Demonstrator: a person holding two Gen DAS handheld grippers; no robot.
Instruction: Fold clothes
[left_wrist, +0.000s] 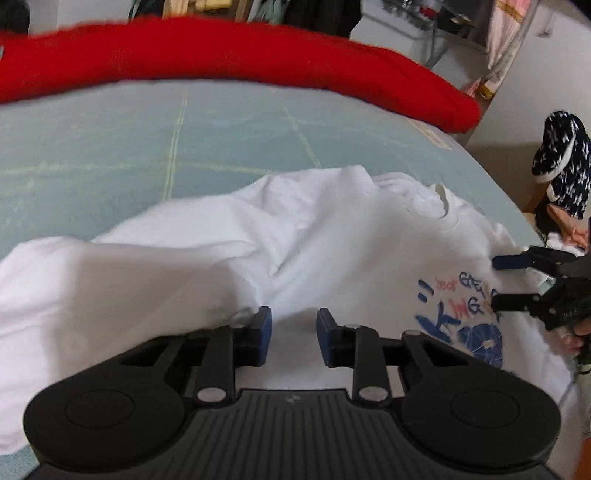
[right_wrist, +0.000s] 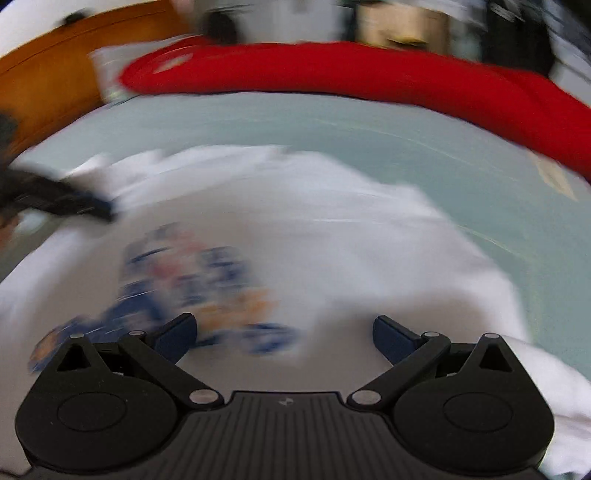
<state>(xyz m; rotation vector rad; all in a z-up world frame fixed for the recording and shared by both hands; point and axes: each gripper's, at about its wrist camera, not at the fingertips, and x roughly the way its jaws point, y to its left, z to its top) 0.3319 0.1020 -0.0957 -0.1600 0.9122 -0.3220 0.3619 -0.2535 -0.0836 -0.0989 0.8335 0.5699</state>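
Note:
A crumpled white T-shirt (left_wrist: 314, 236) with a blue and red print (left_wrist: 461, 314) lies on the pale blue-green table mat (left_wrist: 110, 140). My left gripper (left_wrist: 294, 326) hovers low over the shirt's middle. Its blue pads stand a narrow gap apart with nothing pinched between them, and cloth bunches against the outside of the left pad. My right gripper (right_wrist: 284, 334) stands wide open over the printed part of the shirt (right_wrist: 332, 229), in a blurred view. In the left wrist view the right gripper (left_wrist: 498, 282) sits at the shirt's right edge near the print. The left gripper (right_wrist: 74, 206) shows as a dark blur.
A long red garment (left_wrist: 221, 59) lies across the far side of the table, also in the right wrist view as a red garment (right_wrist: 332, 70). A dark patterned garment (left_wrist: 565, 158) hangs beyond the table's right edge. A wooden panel (right_wrist: 48, 85) stands at the far left.

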